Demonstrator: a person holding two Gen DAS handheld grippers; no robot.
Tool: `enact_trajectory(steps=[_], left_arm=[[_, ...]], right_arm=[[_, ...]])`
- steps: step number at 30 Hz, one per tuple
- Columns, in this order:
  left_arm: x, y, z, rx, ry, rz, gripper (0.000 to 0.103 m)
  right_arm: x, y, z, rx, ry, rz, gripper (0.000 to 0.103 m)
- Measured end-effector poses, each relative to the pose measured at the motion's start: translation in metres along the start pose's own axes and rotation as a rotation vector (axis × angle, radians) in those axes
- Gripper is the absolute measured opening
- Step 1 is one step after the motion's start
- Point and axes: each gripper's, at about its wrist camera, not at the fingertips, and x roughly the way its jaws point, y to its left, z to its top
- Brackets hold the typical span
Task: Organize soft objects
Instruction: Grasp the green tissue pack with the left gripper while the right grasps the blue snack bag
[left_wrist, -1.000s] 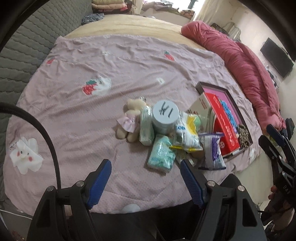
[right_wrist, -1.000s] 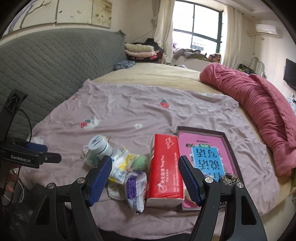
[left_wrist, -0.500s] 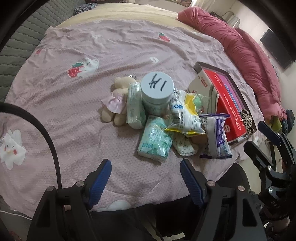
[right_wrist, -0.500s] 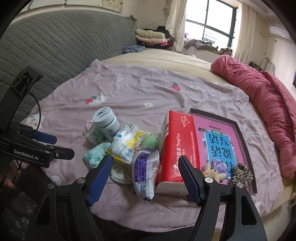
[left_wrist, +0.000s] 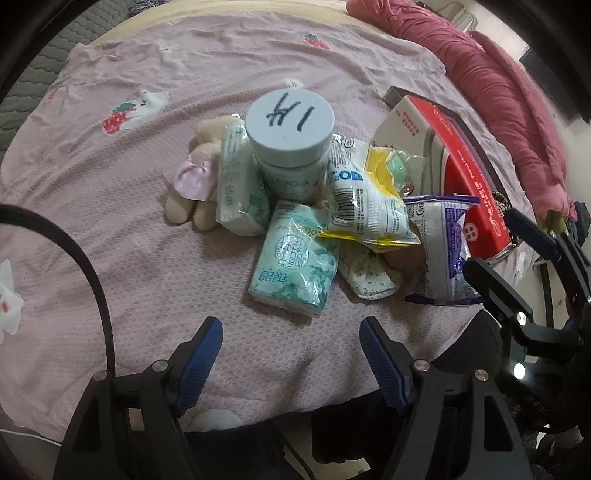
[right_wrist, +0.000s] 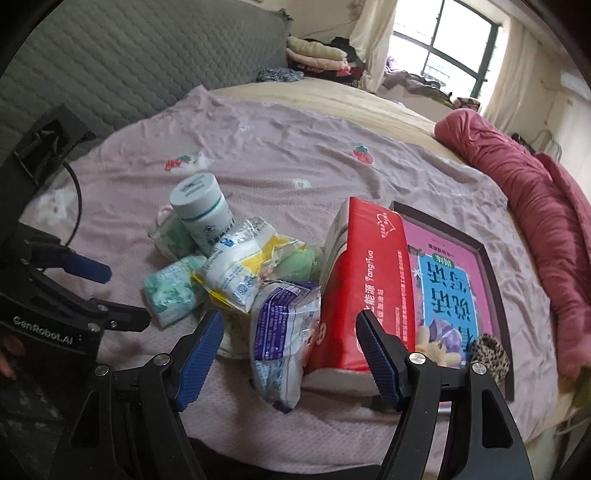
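Both hand-held grippers, left (left_wrist: 290, 350) and right (right_wrist: 290, 347), have dropped closer to the bed (left_wrist: 110, 229) with jaws still spread and empty, the soft-goods pile centred on the green tissue pack (left_wrist: 295, 258); only the right view shows the pink book (right_wrist: 450, 280).

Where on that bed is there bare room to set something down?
Free: pink strawberry-print sheet left of the beige plush bear, and beyond the blue-lidded jar toward the grey headboard. Crowded: packets between jar and red tissue box.
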Motion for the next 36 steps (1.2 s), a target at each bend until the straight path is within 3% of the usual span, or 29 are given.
enact_trajectory(steps=[20, 23, 27, 30, 36], left_arm=[[0.047, -0.004, 0.026, -0.001, 0.056, 0.019, 0.076], [0.054, -0.005, 0.03, -0.007, 0.075, 0.019, 0.076], [0.062, -0.005, 0.035, -0.021, 0.085, 0.015, 0.076], [0.067, -0.003, 0.038, -0.031, 0.091, 0.013, 0.076], [0.071, 0.0, 0.038, -0.061, 0.083, 0.0, 0.075]], right_arm=[[0.04, 0.021, 0.005, -0.229, -0.005, -0.057, 0.075], [0.046, 0.026, 0.002, -0.259, 0.007, -0.05, 0.066], [0.051, 0.025, 0.0, -0.258, 0.014, -0.041, 0.062], [0.05, 0.018, 0.0, -0.219, 0.004, -0.027, 0.049], [0.042, -0.004, 0.005, -0.095, -0.004, 0.017, 0.042]])
